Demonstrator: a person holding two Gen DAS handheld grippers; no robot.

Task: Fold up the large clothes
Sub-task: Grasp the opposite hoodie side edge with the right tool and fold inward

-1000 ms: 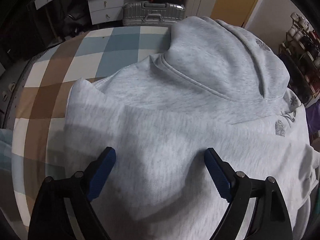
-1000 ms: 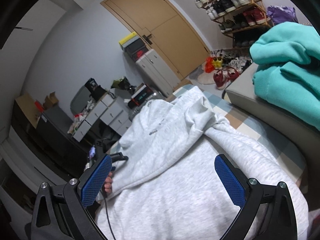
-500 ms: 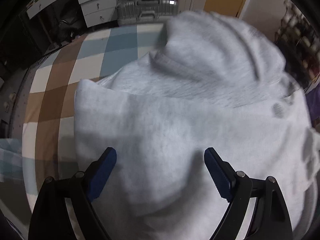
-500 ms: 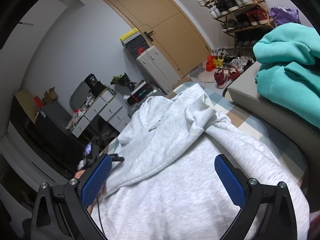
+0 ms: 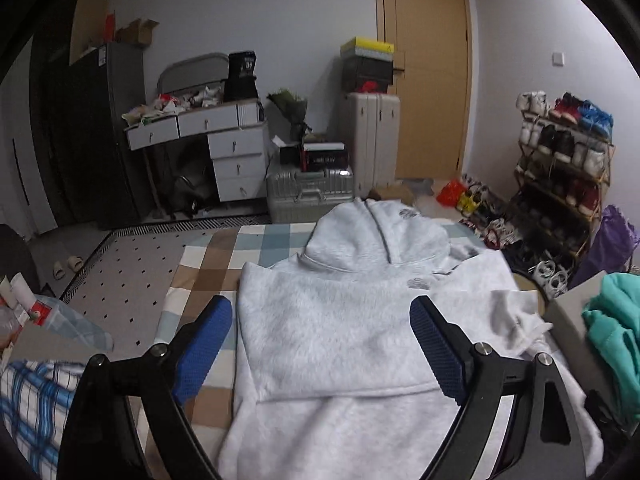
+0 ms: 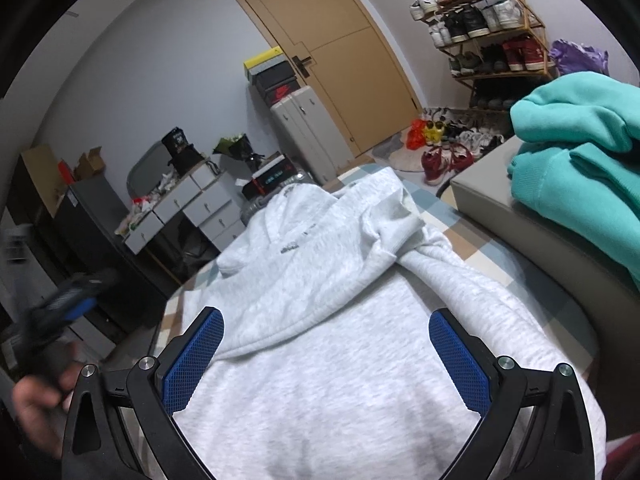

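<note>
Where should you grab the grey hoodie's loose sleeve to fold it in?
Probably by the cuff end of the sleeve, which lies bunched on the hoodie's right side beside the grey cushion. Come in from that right edge with the right gripper, whose jaws stand open above the cloth. The cuff is raised and crumpled, so it offers a thick ridge to pinch, unlike the flat body.

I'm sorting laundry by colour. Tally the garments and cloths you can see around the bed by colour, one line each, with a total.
Light grey: 1, the hoodie spread on the checked bedcover.
Teal: 1, the sweatshirt lying on the grey box.
Blue and white plaid: 1, the cloth at the near left of the bed.
Total: 3
</note>
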